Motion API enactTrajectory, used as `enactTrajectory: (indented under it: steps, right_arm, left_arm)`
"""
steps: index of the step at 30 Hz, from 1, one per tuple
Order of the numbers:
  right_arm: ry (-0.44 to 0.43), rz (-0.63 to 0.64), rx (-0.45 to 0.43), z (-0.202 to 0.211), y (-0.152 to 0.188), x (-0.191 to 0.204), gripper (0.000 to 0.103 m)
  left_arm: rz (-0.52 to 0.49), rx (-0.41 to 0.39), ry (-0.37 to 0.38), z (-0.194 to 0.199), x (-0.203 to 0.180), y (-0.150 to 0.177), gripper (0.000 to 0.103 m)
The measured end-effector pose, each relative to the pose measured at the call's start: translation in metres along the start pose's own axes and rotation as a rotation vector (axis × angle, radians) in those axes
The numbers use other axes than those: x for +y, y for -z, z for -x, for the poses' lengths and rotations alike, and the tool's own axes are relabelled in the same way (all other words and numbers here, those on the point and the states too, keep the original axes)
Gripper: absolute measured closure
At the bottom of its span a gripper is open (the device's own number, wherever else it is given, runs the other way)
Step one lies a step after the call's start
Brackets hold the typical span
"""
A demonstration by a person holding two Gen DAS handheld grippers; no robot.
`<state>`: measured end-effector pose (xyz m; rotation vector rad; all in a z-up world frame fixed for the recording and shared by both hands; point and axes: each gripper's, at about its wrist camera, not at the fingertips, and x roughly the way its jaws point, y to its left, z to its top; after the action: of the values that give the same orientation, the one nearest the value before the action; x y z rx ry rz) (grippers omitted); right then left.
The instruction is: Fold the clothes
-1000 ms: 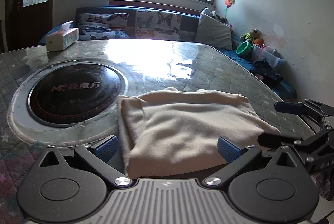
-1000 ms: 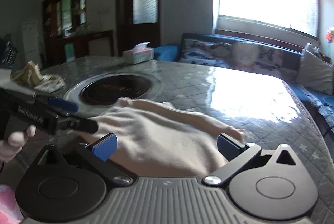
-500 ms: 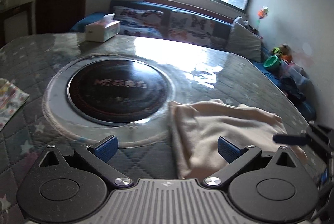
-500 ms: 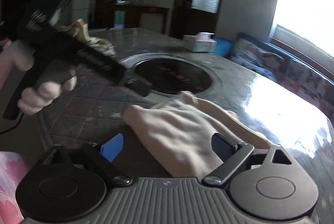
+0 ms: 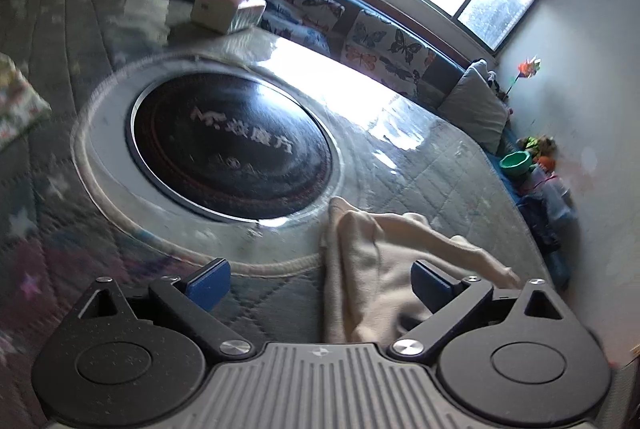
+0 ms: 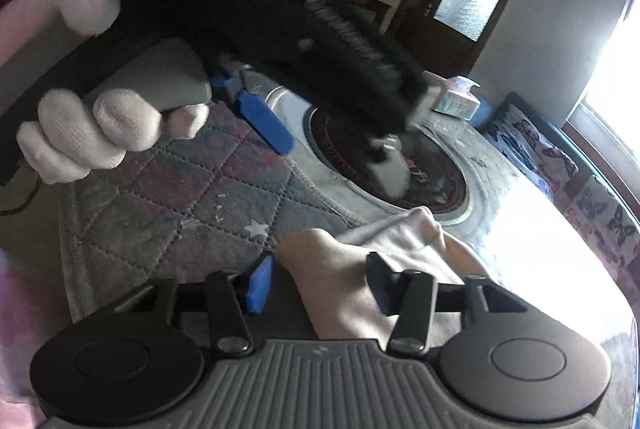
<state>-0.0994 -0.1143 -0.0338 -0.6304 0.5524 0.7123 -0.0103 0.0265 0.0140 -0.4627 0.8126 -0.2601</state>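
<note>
Two grippers are over your quilted table (image 5: pixel 452 165). The cream garment (image 6: pixel 348 281) lies crumpled at its near edge, just beside the round black hotplate (image 5: pixel 232 145). Your left gripper (image 5: pixel 320 283) is spread wide, nothing between its pads. Your right gripper (image 6: pixel 320 285) stands spread around the cloth's edge.

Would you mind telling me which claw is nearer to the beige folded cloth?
Right. The right claw straddles the beige folded cloth; the left claw hangs apart above the quilted table cover.
</note>
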Motion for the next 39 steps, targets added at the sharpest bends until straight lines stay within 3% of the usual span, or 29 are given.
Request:
enactTrajectory:
  steps: [2,4,11,15,21,23,25,30,35,39]
  right_arm:
    - [0.005,-0.001,0.013,-0.003,-0.001,0.0,0.071]
    - [0.001,-0.027,0.009,-0.001,-0.001,-0.006,0.085]
    - [-0.071,-0.259,-0.074,0.022,0.0,-0.046,0.089]
    - [-0.089,-0.327,-0.113,0.036,0.003,-0.061,0.089]
    - [-0.125,-0.356,-0.138,0.046,0.011,-0.062,0.09]
    - [-0.139,-0.354,-0.136,0.045,0.014,-0.06,0.09]
    - [-0.147,-0.354,-0.13,0.044,0.017,-0.059,0.089]
    - [-0.156,-0.415,-0.134,0.053,0.029,-0.067,0.076]
    - [-0.057,-0.489,-0.133,0.07,0.054,-0.093,0.073]
    - [0.099,-0.604,-0.078,0.076,0.09,-0.129,0.066]
  left_arm:
    - [0.033,0.011,0.012,-0.004,0.001,-0.001,0.007]
    - [0.068,0.024,0.027,-0.007,0.002,-0.003,0.007]
    - [0.202,0.084,0.104,-0.024,0.002,-0.005,0.007]
    - [0.282,0.135,0.151,-0.04,0.001,-0.004,0.013]
    - [0.432,0.178,0.237,-0.064,0.013,-0.002,0.039]
    - [0.452,0.198,0.231,-0.071,0.017,-0.001,0.066]
    - [0.456,0.207,0.223,-0.075,0.019,0.0,0.079]
    - [0.447,0.205,0.214,-0.077,0.023,-0.002,0.086]
    - [0.42,0.201,0.202,-0.076,0.02,-0.003,0.086]
    - [0.405,0.197,0.191,-0.075,0.018,-0.003,0.086]
